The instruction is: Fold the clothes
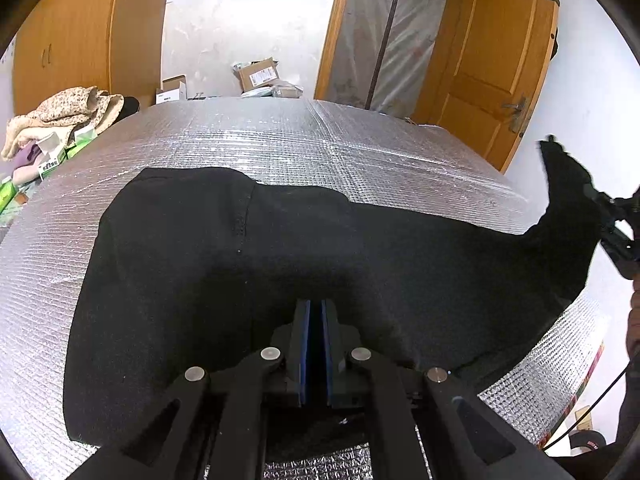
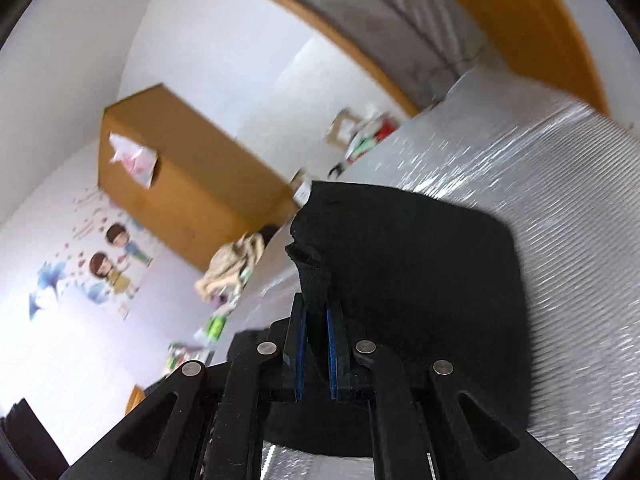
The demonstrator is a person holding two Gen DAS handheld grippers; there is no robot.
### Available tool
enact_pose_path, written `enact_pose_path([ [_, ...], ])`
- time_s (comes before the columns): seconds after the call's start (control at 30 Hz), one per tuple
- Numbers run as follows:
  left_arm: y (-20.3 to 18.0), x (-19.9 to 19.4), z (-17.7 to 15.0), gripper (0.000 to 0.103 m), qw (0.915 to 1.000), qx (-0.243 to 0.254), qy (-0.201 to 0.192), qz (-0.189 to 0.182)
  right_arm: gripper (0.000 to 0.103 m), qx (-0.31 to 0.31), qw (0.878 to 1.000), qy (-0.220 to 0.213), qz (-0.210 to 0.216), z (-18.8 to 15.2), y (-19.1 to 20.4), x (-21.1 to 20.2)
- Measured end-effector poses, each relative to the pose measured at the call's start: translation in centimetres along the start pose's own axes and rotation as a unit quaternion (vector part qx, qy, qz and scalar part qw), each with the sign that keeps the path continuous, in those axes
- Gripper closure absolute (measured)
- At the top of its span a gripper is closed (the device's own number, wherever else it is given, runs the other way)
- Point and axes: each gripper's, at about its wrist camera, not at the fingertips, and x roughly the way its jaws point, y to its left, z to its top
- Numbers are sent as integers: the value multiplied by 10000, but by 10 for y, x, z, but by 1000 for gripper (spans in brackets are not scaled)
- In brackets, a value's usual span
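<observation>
A black garment lies spread on the silver foil-covered table. My left gripper is shut on the garment's near edge, low at the table. My right gripper is shut on another edge of the black garment and holds it lifted above the table. In the left wrist view the right gripper shows at the far right, with the cloth rising from the table up to it.
A pile of beige patterned clothes and small green boxes sit at the table's left edge. Cardboard boxes stand behind the table. A wooden wardrobe and a wooden door line the walls.
</observation>
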Motion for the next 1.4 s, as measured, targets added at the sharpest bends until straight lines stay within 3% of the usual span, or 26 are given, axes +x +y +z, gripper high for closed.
enact_pose_path([
  [0.37,1,-8,1,98,9999,-29,-85,-99,94,-186,9909,1280,365,-44,29,93],
  [0.73,-1,-12,4,98,9999,4,-108,-129,90,-416,9737,2240,77,-84,25,154],
  [1.03,-10,-14,10,98,9995,75,-170,-274,74,-863,9630,2530,332,-91,43,149],
  [1.17,-17,-15,14,98,9990,137,-179,-398,72,-1198,9570,2607,440,-91,51,136],
  [1.4,-44,-5,25,98,9959,402,-99,-810,72,-1009,9792,1762,29,-50,27,91],
])
